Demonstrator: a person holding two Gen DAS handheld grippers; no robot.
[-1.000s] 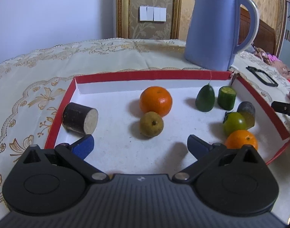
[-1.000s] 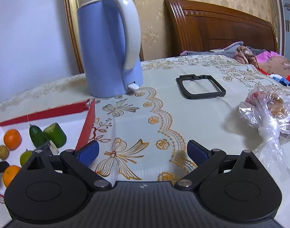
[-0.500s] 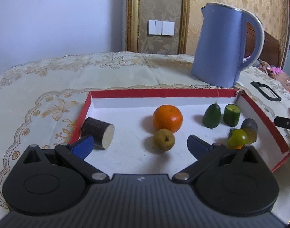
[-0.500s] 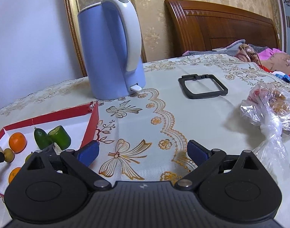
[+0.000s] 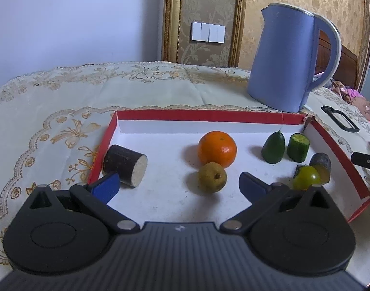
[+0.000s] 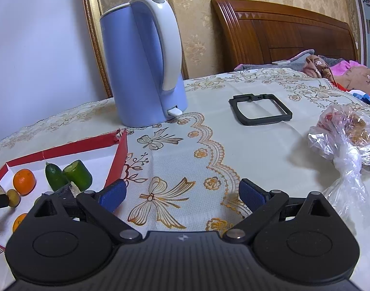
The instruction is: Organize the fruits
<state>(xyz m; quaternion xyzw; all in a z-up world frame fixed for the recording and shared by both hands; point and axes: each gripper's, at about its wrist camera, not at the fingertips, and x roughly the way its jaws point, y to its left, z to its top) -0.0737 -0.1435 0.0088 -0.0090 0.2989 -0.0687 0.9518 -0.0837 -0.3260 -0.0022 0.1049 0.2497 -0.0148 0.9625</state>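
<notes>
A red-rimmed white tray holds an orange, a small brown pear-like fruit, two green cucumber pieces, a green tomato, a dark purple piece and a dark cut cylinder. My left gripper hangs open over the tray's near part, empty, with the pear-like fruit just ahead between the fingers. My right gripper is open and empty over the tablecloth, right of the tray. A second orange shows in the right wrist view.
A blue kettle stands behind the tray's far right corner. A black square frame lies on the embroidered cloth, and a tied plastic bag sits at the right. A wooden headboard is behind the table.
The left gripper has pulled back and risen, so the tray looks smaller and farther. The right gripper has drifted back a little. Both stay open.
</notes>
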